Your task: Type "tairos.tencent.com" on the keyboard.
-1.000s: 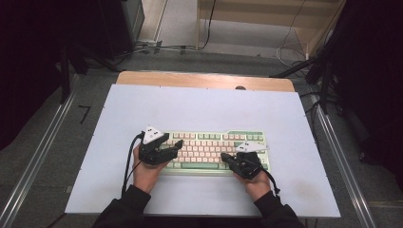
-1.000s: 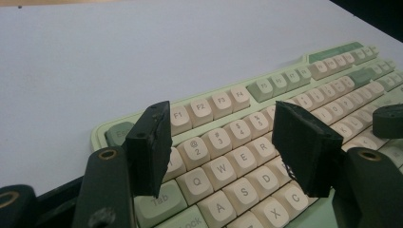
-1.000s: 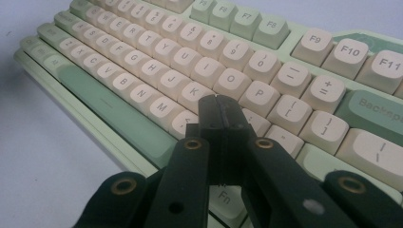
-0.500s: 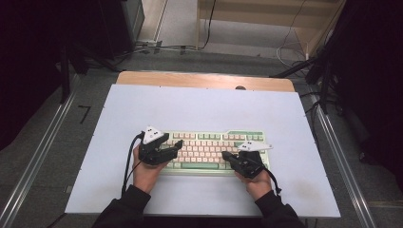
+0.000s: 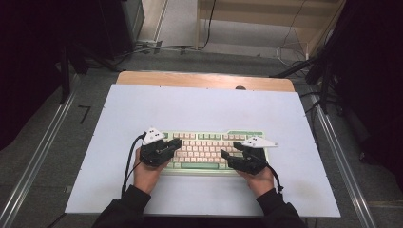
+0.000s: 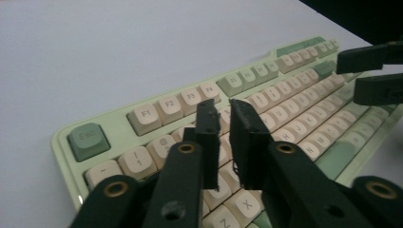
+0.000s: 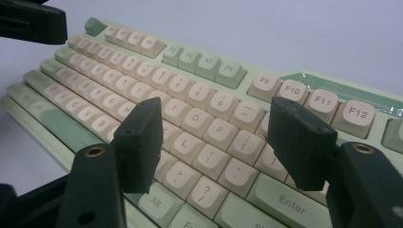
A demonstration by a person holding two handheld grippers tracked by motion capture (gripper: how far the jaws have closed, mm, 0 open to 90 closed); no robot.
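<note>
Both hands lie low over the keyboard (image 5: 214, 149) near the counter's (image 5: 204, 107) front edge. The left gripper (image 6: 224, 126), just closing, is nearly shut on nothing; the right gripper (image 7: 216, 133), just opening, stands wide over the keys, hands unmoved since earlier

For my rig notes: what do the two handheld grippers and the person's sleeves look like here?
Both the left gripper and the right gripper are black, with flat rectangular pads on arms joined by brass-coloured rivets. Each carries a pale grey three-cornered plate and trails a black cable. The sleeves are dark.
</note>
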